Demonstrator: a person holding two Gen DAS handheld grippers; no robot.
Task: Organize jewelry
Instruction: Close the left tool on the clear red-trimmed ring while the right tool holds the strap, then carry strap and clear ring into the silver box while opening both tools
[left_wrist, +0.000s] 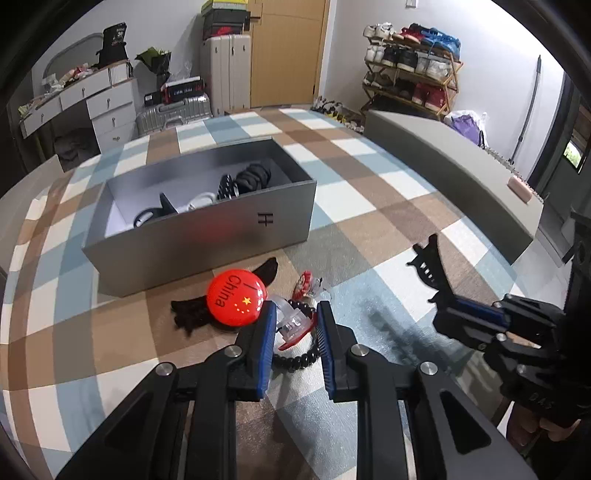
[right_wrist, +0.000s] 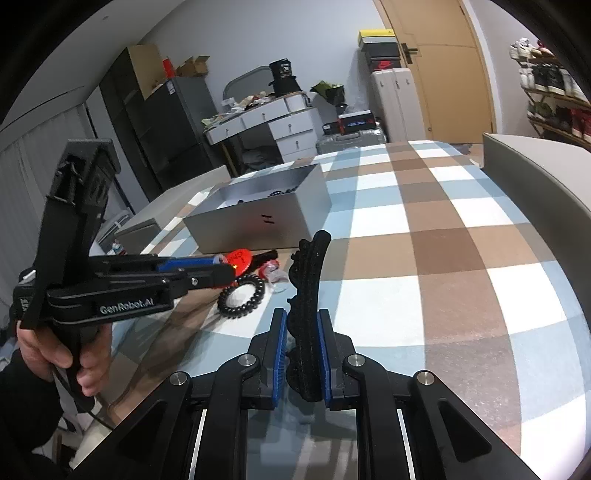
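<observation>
One grey box (left_wrist: 207, 236) sits on the checked bed cover (left_wrist: 388, 192), with hair ties and clips inside it. Just in front, the left gripper (left_wrist: 295, 325) has its jaws closed on a clear clip (left_wrist: 291, 323) over a black coil tie (left_wrist: 299, 360), beside a red badge (left_wrist: 236, 299). The right gripper (right_wrist: 302, 339) holds its jaws clamped on a black hair claw (right_wrist: 306, 295), lifted clear of the cover.
</observation>
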